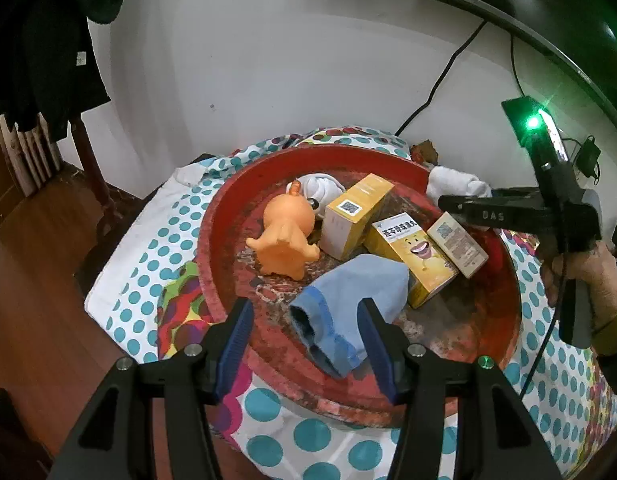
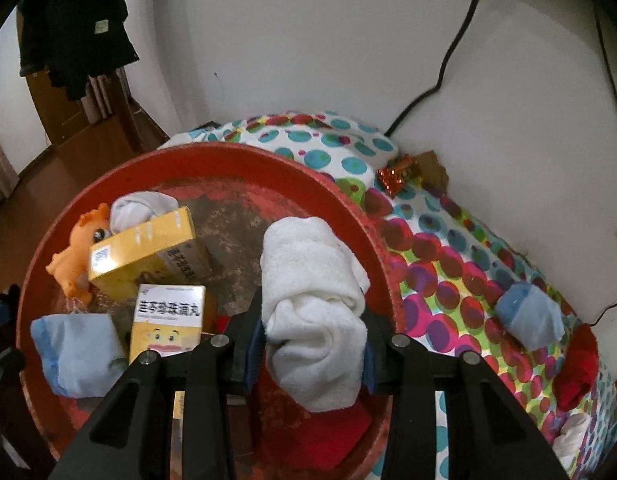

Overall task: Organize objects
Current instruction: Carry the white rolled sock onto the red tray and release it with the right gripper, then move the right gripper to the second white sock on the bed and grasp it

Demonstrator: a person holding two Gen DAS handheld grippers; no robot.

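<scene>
A round red tray (image 1: 228,208) lies on a dotted cloth. In it are an orange toy (image 1: 284,236), a balled white sock (image 1: 320,186), three yellow boxes (image 1: 358,210) and a light blue sock (image 1: 348,288). My left gripper (image 1: 306,308) hovers open over the blue sock, one finger on each side of it, not touching. My right gripper (image 2: 312,312) is shut on a rolled white sock (image 2: 312,272), held over the tray's right side (image 2: 384,248). The same gripper (image 1: 448,200) shows at the tray's far right rim in the left wrist view.
On the cloth (image 2: 448,264) right of the tray lie a second blue sock (image 2: 528,316), a red sock (image 2: 576,376) and a white one (image 2: 572,436). A glittery ornament (image 2: 398,174) sits by the wall. Black cables hang down the wall. The wooden floor (image 1: 36,280) is to the left.
</scene>
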